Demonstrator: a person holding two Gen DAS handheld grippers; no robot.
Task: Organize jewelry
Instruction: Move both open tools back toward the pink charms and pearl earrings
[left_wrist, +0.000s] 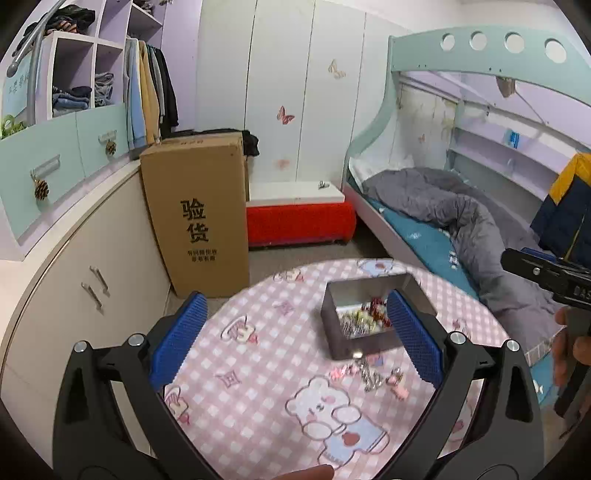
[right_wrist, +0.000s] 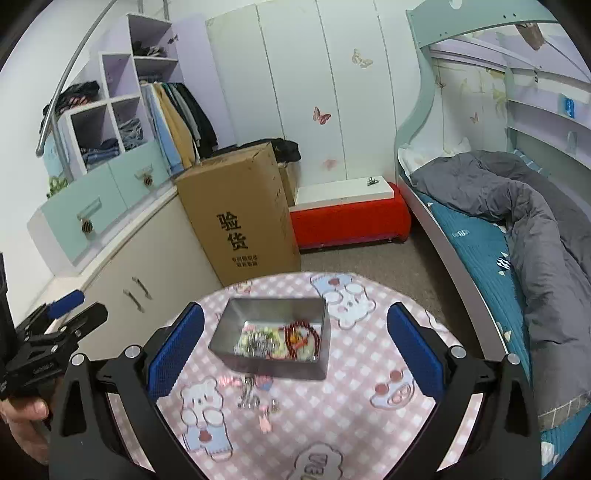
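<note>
A grey metal tin stands on the round table with the pink checked bear cloth. It holds beads and a dark red bracelet. Loose small jewelry pieces lie on the cloth just in front of the tin. My left gripper is open and empty above the table, the tin by its right finger. My right gripper is open and empty, with the tin between its fingers. Each gripper shows at the edge of the other's view.
A tall cardboard box stands on the floor behind the table, beside a low cabinet. A red bench and a bed with a grey quilt are behind and to the right.
</note>
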